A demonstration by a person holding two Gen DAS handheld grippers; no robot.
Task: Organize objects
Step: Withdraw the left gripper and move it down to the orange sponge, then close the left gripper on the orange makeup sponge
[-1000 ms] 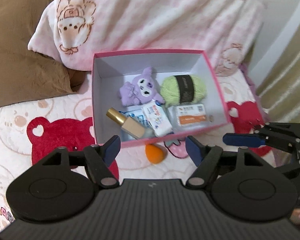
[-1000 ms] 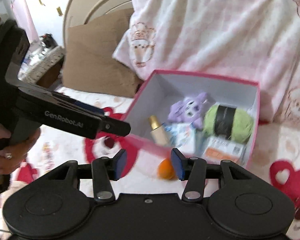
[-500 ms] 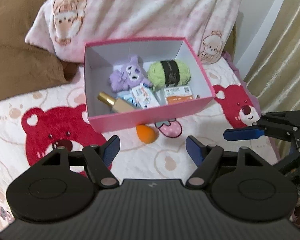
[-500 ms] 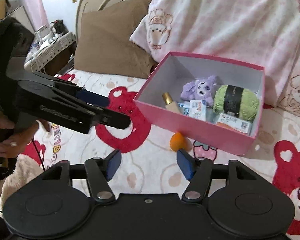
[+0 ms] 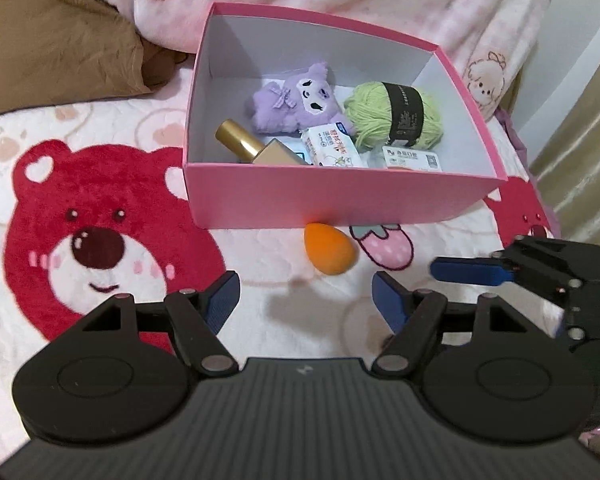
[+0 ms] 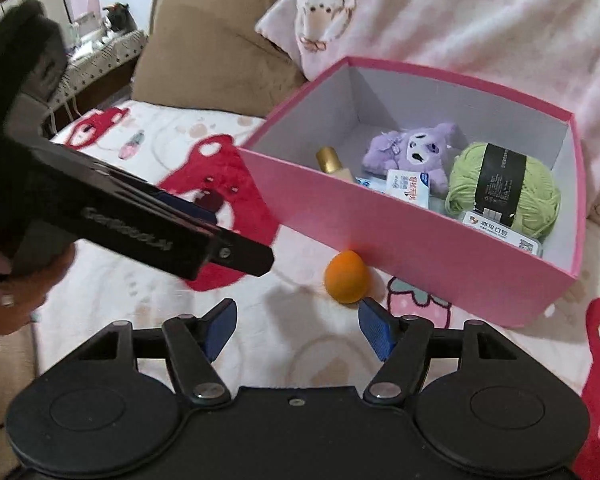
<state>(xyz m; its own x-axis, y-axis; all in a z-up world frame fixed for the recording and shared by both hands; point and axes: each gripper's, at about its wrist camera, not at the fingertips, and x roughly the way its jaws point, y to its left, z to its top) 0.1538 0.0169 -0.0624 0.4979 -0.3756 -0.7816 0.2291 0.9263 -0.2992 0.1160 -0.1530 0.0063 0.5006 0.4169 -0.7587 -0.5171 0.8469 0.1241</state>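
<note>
The orange sponge egg (image 5: 329,252) lies on the bear-print blanket (image 5: 112,240), just outside the pink box (image 5: 340,200), close against the middle of its near wall and beside a printed strawberry. It is the only loose item; the purple plush (image 5: 296,100), green yarn ball (image 5: 396,116), gold-capped bottle (image 5: 252,146) and small packets already sit inside the box. Its long axis runs slantwise, the pointed end toward the box wall.

From the right gripper (image 6: 294,326) the egg (image 6: 346,278) sits just ahead and slightly toward its right finger. Its jaws have just been opening and now stand spread with nothing between them. From the left gripper (image 5: 306,300) the egg lies straight ahead, close, also between spread, empty jaws. Both hover near; the right looks marginally nearer, so I judge it the likelier picker, needing to close across the egg's short width.
</note>
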